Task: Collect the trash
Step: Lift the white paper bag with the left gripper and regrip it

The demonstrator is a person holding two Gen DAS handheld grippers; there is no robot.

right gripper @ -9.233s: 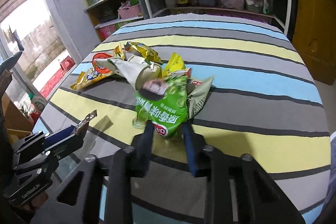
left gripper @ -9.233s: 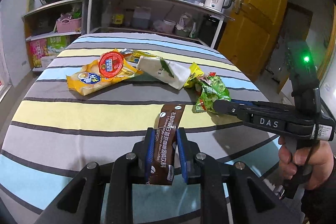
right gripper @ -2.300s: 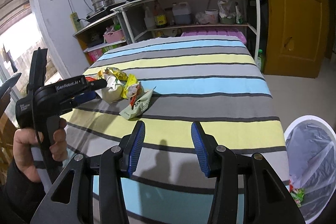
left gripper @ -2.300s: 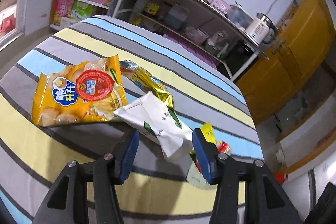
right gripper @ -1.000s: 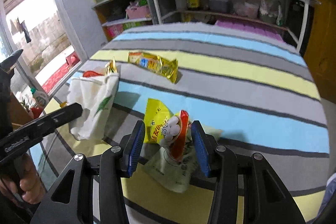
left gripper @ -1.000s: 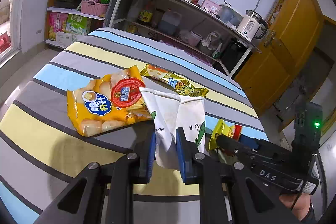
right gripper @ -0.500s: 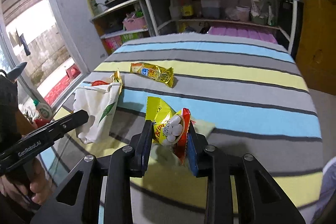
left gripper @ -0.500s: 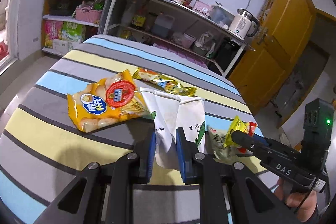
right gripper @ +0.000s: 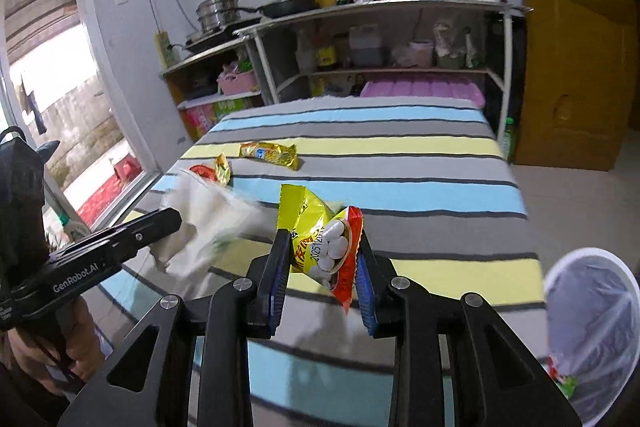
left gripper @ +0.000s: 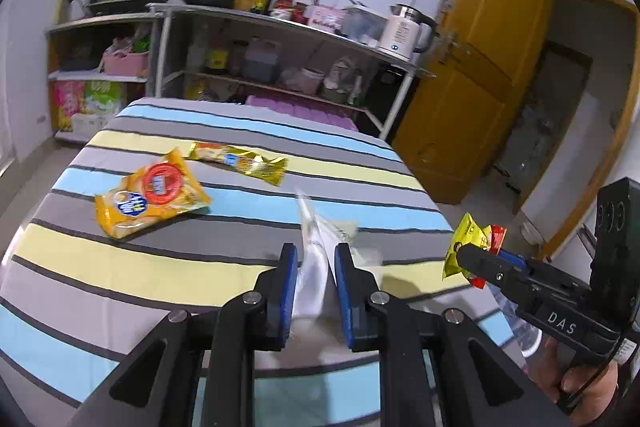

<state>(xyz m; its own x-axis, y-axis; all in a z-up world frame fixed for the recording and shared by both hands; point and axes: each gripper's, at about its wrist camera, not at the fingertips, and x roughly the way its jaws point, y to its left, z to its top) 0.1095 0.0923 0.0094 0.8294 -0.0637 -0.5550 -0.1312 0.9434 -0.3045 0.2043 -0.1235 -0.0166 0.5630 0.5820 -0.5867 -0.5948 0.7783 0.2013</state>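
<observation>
my left claw (left gripper: 316, 277) has its blue pads pinched on a white paper bag (left gripper: 314, 267), and the jaws are closing a touch tighter on it; the bag is blurred, hanging between the pads above the near edge of the striped counter (left gripper: 248, 123). in the right wrist view the same bag (right gripper: 200, 223) shows at nine o'clock, a smeared white shape at the tip of the left claw (right gripper: 172, 217), with a hand (right gripper: 48, 343) wrapped round the handle below it.

my right claw (right gripper: 320, 259) is clamped on a yellow and red snack packet (right gripper: 320, 239), which stands up between the pads with its white sweets picture facing me. from the left wrist view that packet (left gripper: 470, 241) sits at three o'clock, pinched at the tip of the right claw (left gripper: 464, 255), out past the counter's right edge.

two pieces lie flat on the counter: an orange chip bag (left gripper: 150, 197) with a red round label at ten o'clock, and a gold wrapper (left gripper: 240, 161) just beyond it, towards eleven o'clock, the two apart from each other. in the right wrist view the gold wrapper (right gripper: 270, 153) lies at eleven o'clock on a yellow stripe.

a white mesh bin (right gripper: 592, 339) with a clear liner stands on the floor at four o'clock of the right wrist view, off the counter's corner, some wrappers visible at its bottom.
</observation>
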